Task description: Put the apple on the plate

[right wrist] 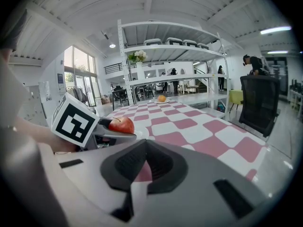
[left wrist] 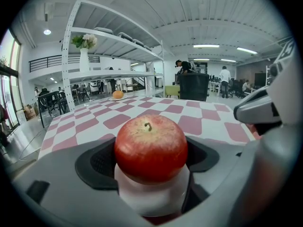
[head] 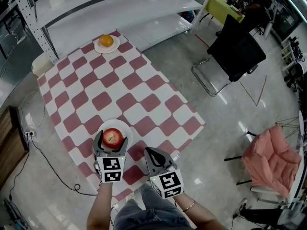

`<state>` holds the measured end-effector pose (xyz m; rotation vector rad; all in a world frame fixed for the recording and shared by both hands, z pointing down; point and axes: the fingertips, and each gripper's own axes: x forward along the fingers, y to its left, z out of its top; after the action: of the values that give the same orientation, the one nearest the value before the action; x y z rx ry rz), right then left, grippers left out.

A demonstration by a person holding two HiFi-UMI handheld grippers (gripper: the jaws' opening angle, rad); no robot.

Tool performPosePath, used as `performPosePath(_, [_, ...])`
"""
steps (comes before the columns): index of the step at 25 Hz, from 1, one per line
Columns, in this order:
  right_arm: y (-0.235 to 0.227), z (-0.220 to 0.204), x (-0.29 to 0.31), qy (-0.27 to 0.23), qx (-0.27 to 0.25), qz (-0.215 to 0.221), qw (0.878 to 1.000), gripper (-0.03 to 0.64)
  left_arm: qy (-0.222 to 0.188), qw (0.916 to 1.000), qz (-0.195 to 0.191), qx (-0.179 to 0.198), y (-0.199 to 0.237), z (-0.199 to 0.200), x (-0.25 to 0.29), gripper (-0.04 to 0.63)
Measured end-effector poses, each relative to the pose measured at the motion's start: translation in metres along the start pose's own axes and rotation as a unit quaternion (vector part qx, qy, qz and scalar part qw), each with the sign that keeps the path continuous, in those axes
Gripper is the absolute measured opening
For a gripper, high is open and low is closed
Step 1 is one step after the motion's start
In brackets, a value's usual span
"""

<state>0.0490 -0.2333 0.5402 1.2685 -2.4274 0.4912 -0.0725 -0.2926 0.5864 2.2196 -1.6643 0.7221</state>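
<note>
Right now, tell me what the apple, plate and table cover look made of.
Apple: glossy red skin, yellow speckling round a stem; real fruit or a plastic copy, can't tell. Plate: plain white, smooth; ceramic or plastic. Cover: red-and-white checks, lying flat; cloth or vinyl.

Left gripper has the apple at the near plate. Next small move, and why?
Probably open the left gripper to release. Its jaws hug the apple on both sides, and the apple sits centred over the white plate, seemingly resting on it, though contact isn't certain. The right gripper is shut, empty and off to the side.
</note>
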Motion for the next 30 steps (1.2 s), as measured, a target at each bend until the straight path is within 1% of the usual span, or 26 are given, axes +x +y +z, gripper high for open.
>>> performPosePath(18, [0.009,0.001,-0.001,0.001,-0.006,0.007,1.000,0.011,-0.013,0.9998,-0.013,-0.012,-0.001,0.006,-0.004,0.423])
performPosePath(30, [0.021,0.005,-0.011,-0.008,-0.008,0.003,1.000,0.011,-0.058,0.9980,-0.014,-0.019,0.002,0.023,-0.032,0.423])
